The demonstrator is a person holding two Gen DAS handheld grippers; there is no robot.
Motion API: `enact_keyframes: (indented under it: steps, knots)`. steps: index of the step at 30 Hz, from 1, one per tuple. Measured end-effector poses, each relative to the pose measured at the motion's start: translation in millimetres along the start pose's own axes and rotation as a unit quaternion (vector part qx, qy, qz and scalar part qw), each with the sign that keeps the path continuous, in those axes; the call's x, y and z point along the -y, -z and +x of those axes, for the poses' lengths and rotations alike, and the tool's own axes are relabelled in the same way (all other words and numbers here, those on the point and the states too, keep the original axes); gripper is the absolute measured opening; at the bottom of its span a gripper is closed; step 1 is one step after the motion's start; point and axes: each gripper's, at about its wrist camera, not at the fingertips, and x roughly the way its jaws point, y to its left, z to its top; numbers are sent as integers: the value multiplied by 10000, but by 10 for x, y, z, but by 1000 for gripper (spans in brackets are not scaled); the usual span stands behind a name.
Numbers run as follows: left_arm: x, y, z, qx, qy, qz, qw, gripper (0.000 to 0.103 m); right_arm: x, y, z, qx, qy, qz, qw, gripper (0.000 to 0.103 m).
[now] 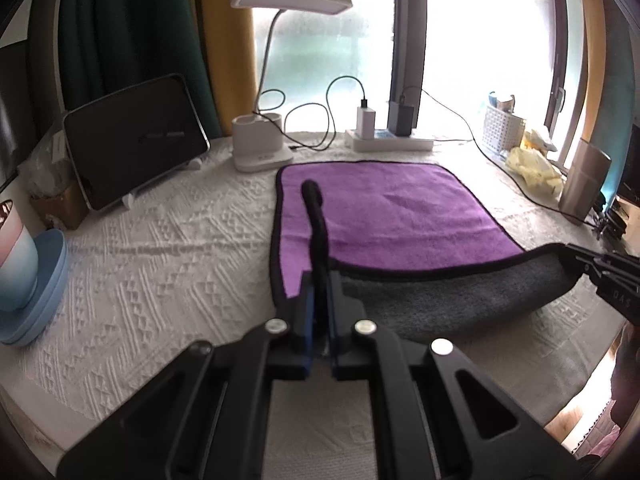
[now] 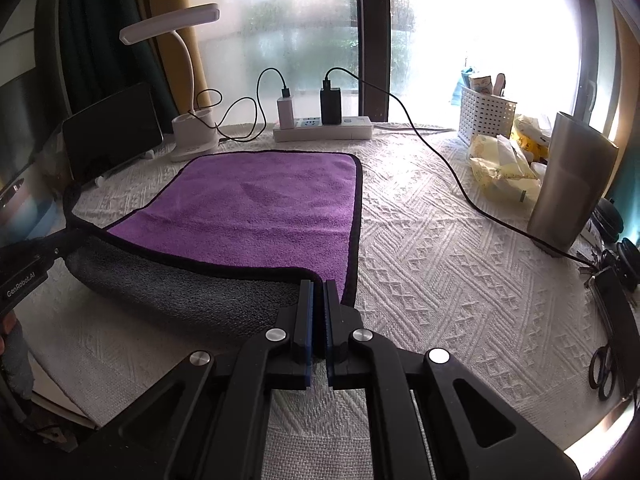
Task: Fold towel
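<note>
A purple towel [image 1: 384,208] with a grey underside and black edging lies on the white textured tablecloth; it also shows in the right wrist view [image 2: 256,204]. Its near edge is lifted off the table, so the grey underside [image 1: 440,300] faces me. My left gripper [image 1: 320,280] is shut on the near left corner of the towel, and the black edging sticks up between its fingers. My right gripper [image 2: 319,284] is shut on the near right corner. Each gripper shows at the edge of the other's view, the right gripper [image 1: 600,276] and the left gripper [image 2: 44,252].
A tablet on a stand [image 1: 136,148], a white desk lamp [image 1: 260,148] and a power strip with chargers and cables [image 2: 324,128] stand behind the towel. A steel tumbler [image 2: 572,188], a white basket [image 2: 486,116] and scissors [image 2: 604,368] are at the right. Blue bowls [image 1: 32,280] sit at the left.
</note>
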Motion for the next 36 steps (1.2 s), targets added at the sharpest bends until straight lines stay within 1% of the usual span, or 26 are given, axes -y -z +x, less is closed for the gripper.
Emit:
enact_keyframes:
  steps: [6,11,14,22,30,36]
  knots:
    - [-16,-181,-11,158,-119,21,9998,5,-7,-130,-50,159,121,-18,9998,5]
    - [-49,-320,16,235,-182,-110,9995,5,-20,-272,-78,322,213,-50,9992,5]
    - [-57,-426,-4,332,-153,-161,9992,5,-34,-360,-79,383,237,-73,9990,5]
    - [-112,-689,54,430,-56,-309,9986,5,-5,-617,-31,546,325,-68,9980,5]
    - [-127,-903,124,510,-1,-308,9982,5,32,-827,66,652,396,-80,9971,5]
    - [-126,-1065,254,511,39,-322,9982,5,39,-1009,142,762,411,-109,9962,5]
